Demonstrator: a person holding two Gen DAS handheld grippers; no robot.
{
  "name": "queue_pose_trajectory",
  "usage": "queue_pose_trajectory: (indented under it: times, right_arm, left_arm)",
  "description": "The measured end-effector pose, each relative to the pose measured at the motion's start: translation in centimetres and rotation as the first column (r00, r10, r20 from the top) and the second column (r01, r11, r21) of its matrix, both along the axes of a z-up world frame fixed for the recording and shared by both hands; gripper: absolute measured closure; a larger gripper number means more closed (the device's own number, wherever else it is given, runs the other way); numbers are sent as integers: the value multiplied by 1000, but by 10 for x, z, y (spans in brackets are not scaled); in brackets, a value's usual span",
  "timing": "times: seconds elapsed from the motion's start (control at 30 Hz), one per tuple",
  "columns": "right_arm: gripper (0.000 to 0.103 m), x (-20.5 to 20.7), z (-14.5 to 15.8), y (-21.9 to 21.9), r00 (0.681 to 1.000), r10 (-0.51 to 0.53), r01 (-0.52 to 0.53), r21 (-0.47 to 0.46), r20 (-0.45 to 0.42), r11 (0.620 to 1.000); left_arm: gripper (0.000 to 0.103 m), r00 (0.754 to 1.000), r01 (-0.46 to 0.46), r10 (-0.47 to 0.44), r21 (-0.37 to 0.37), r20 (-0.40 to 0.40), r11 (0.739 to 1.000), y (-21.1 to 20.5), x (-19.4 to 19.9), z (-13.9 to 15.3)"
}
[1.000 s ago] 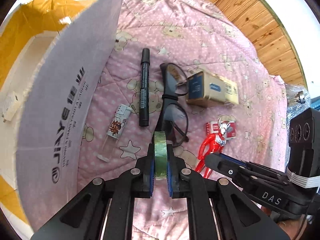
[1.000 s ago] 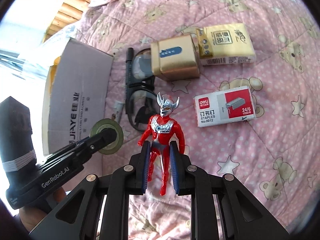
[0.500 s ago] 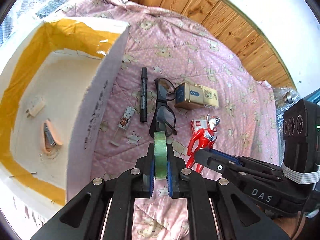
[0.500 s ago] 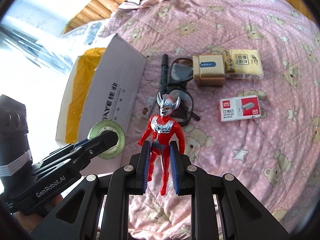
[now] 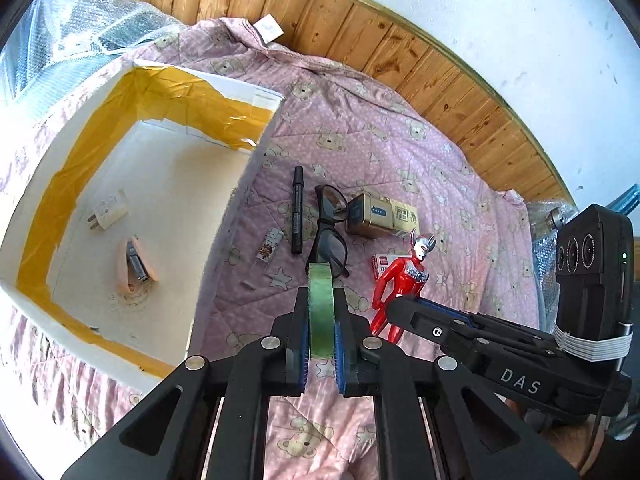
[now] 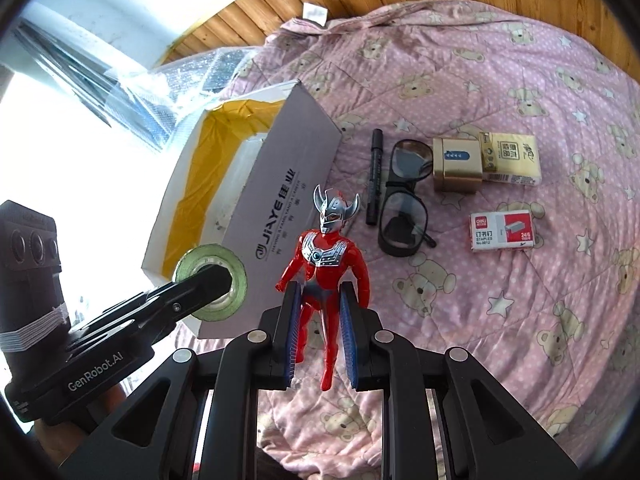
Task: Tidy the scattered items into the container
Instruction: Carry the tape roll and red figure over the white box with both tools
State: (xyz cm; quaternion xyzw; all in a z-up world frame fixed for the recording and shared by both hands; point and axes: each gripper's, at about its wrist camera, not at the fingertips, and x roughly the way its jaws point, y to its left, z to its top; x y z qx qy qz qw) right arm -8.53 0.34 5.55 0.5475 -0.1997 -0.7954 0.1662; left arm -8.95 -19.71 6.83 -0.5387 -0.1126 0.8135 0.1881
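Tape roll [image 5: 320, 307] clenched edge-on in left tongs [image 5: 321, 354]; red figure [image 6: 328, 268] gripped at legs by right tongs [image 6: 320, 340]; open box [image 5: 132, 216] left of both; glasses [image 5: 330, 230] and marker [image 5: 297, 210] ahead on quilt [image 5: 460, 208].

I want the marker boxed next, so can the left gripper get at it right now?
Probably not yet. The left gripper is shut on the tape roll, so it has no free grip. The marker itself lies uncovered on the quilt beside the glasses; dropping the tape in the box would free it.

Home bedroom: teddy-bear quilt [image 5: 400, 168], wooden floor [image 5: 460, 80]
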Motion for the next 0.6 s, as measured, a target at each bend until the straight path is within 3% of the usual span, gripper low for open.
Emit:
queue_pose_trajectory:
  times: [0.6]
  right_arm:
    - [83, -9, 51, -64, 989, 120, -117, 38, -92, 992]
  left_arm:
    - [93, 983, -166, 172, 88, -61, 982, -79, 13, 33]
